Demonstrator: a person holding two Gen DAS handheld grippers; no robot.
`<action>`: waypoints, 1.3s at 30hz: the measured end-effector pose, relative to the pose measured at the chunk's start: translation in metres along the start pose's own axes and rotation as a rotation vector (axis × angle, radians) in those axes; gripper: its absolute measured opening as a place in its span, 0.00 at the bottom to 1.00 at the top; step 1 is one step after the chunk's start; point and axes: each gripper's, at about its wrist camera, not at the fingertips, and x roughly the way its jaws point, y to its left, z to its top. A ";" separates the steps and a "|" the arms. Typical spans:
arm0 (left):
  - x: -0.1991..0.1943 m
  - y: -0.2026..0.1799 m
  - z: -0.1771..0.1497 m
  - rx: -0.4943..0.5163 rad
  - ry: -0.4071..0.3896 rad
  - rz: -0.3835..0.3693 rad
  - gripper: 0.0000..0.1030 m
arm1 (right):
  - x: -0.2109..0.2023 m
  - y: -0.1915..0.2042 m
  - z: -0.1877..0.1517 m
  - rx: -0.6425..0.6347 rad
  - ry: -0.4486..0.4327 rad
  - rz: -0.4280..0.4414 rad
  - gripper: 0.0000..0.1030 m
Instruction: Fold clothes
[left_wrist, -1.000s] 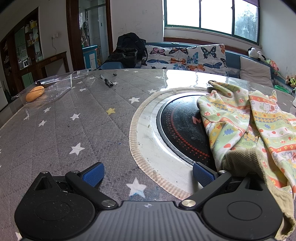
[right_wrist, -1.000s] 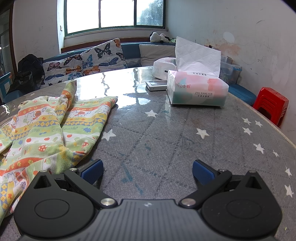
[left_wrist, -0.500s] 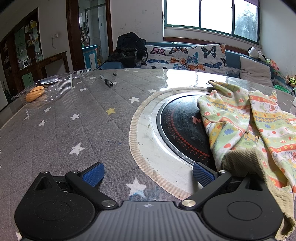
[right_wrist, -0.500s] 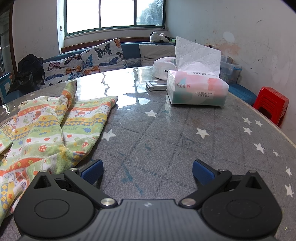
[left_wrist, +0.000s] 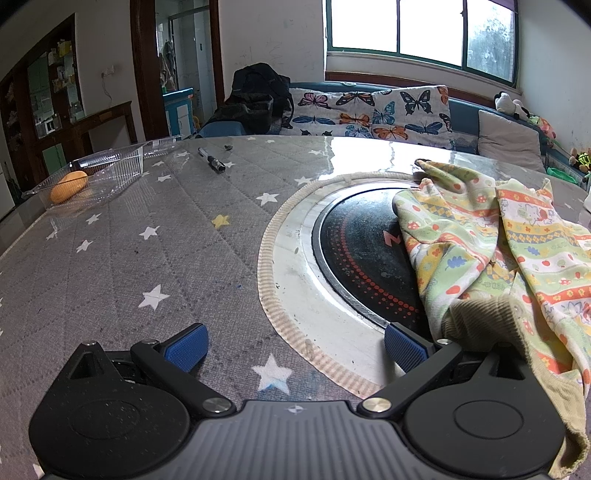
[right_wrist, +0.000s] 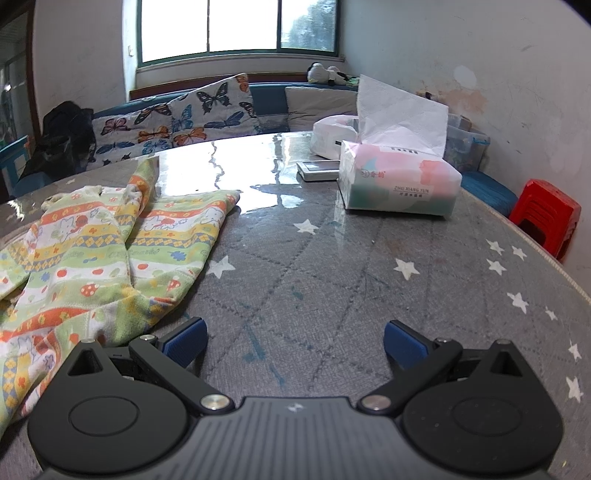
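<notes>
A crumpled child's garment (left_wrist: 491, 240) with green, yellow and orange printed stripes lies on the round table, partly over the black hotplate (left_wrist: 362, 254). In the left wrist view it is to the right of my left gripper (left_wrist: 295, 349), which is open and empty with its right finger close to the cloth's ribbed hem. In the right wrist view the garment (right_wrist: 92, 251) lies to the left of my right gripper (right_wrist: 295, 343), which is open and empty over the grey starred tablecloth (right_wrist: 332, 280).
A tissue box (right_wrist: 399, 177), a white bag (right_wrist: 332, 136) and a small flat device (right_wrist: 319, 170) sit at the far right. A clear plastic tray (left_wrist: 99, 173) with an orange fruit (left_wrist: 68, 187) and a pen (left_wrist: 211, 163) lie at the far left.
</notes>
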 end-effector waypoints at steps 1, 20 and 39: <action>-0.001 0.001 0.000 -0.003 0.002 0.000 1.00 | -0.002 0.000 0.000 -0.013 -0.002 0.005 1.00; -0.059 -0.011 -0.024 -0.003 0.056 -0.030 1.00 | -0.049 -0.010 -0.018 -0.143 0.026 0.231 1.00; -0.101 -0.033 -0.048 -0.039 0.116 -0.035 1.00 | -0.095 -0.027 -0.045 -0.154 0.064 0.347 1.00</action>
